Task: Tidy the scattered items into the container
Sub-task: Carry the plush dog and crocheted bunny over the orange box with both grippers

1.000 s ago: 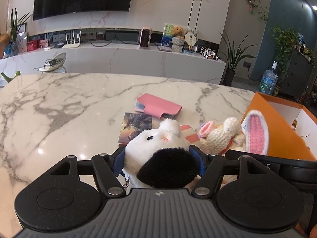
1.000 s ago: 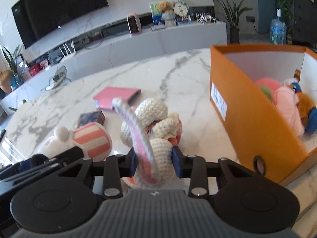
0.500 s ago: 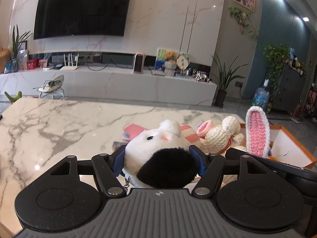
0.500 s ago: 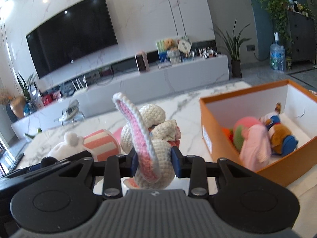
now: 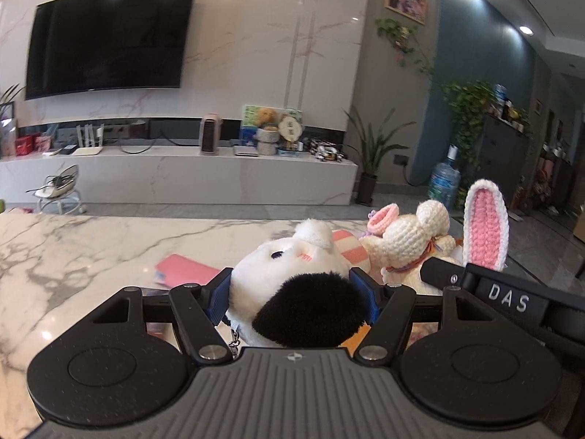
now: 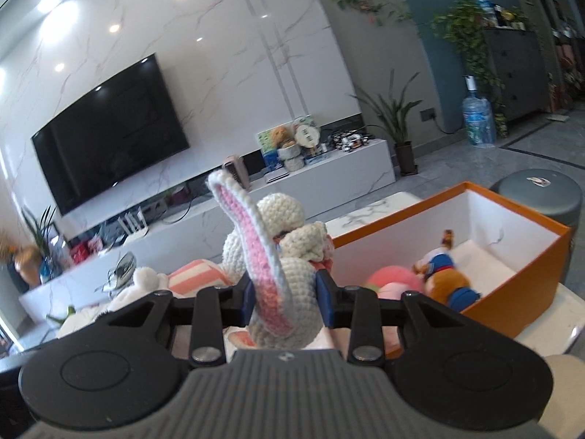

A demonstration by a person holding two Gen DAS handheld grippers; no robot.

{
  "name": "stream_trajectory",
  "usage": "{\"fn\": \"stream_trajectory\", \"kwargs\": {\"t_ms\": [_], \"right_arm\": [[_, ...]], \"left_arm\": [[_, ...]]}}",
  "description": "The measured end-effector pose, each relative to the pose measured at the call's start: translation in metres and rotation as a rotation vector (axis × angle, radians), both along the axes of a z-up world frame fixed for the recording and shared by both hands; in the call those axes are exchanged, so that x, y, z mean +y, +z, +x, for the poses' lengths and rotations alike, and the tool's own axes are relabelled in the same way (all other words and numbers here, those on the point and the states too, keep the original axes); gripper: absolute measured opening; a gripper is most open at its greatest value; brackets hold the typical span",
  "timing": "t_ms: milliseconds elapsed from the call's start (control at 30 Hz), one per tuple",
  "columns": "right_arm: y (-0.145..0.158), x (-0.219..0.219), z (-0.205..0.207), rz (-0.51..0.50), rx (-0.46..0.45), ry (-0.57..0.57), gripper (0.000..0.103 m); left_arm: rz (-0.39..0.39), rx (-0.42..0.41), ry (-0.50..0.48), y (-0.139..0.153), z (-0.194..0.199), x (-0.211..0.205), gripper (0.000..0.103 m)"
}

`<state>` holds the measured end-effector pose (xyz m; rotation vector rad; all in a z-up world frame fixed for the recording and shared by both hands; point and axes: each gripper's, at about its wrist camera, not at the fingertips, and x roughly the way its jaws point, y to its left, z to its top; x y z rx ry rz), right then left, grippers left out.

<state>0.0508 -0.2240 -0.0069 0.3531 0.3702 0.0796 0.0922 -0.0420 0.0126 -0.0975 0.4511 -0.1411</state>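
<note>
Both toys lifted off the marble table (image 5: 73,256) since 1 s back, view tilted up to TV wall, box now lower right. Left gripper (image 5: 292,292) clamped on white plush toy (image 5: 289,267), blue pads squeezing its sides behind the black patch. Pink wallet (image 5: 182,267) lies on the table behind. Right gripper (image 6: 283,298) pinched narrow on crochet rabbit (image 6: 285,278), long pink ear standing up. Both toys look light, soft, squashy, grippy not slippery; body grabs suit, ear would flop. Orange box (image 6: 512,292) sits right of rabbit, already holding 2 or more toys
</note>
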Motion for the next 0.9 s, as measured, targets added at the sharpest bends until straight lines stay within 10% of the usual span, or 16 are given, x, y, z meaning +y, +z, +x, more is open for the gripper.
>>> {"fn": "stream_trajectory", "kwargs": {"t_ms": [567, 900], "right_arm": [[-0.008, -0.112, 0.038, -0.057, 0.064, -0.174, 0.037], [-0.040, -0.147, 0.101, -0.104, 0.262, -0.192, 0.037]], "left_arm": [[0.107, 0.007, -0.173, -0.013, 0.054, -0.117, 0.078], [0.171, 0.051, -0.182, -0.035, 0.091, -0.153, 0.078]]}}
